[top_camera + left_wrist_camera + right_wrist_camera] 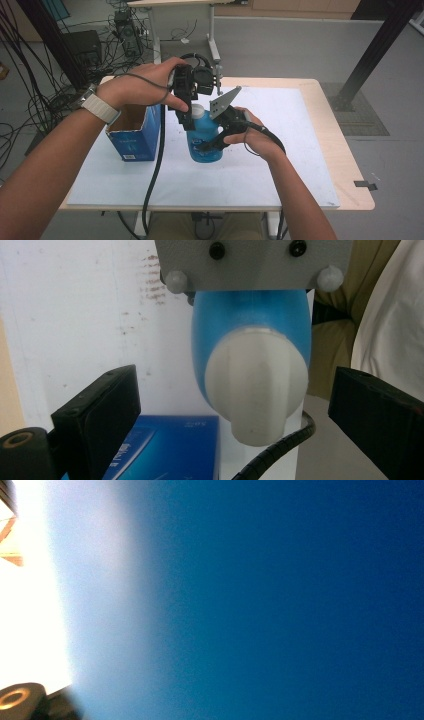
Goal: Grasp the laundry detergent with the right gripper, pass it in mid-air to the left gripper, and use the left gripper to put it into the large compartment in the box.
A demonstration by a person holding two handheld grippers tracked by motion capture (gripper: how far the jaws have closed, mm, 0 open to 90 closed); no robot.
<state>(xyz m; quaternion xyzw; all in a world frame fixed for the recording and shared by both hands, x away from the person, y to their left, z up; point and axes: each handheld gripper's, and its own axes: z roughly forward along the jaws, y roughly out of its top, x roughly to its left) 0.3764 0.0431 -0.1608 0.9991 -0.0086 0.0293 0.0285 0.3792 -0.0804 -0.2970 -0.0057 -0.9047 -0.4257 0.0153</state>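
Bottle (pixel 204 142), blue with a white cap (pixel 256 382), stood upright on the white table mat (pixel 280 150). Its cap was seen between the spread, untouching jaws of the left gripper (pixel 189 107) above it. The right gripper (pixel 212 145) was pressed against its body; its grip could not be told. A blue box (pixel 135 135) stood beside it.

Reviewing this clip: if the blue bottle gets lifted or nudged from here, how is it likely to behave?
The blue bottle stands upright on the white mat, taller than wide, so a high push may tip it. Its smooth plastic looks somewhat slippery. The right tool sits against its lower body, which probably steadies it; the left tool brackets the white cap with jaws open. Weight is unclear.
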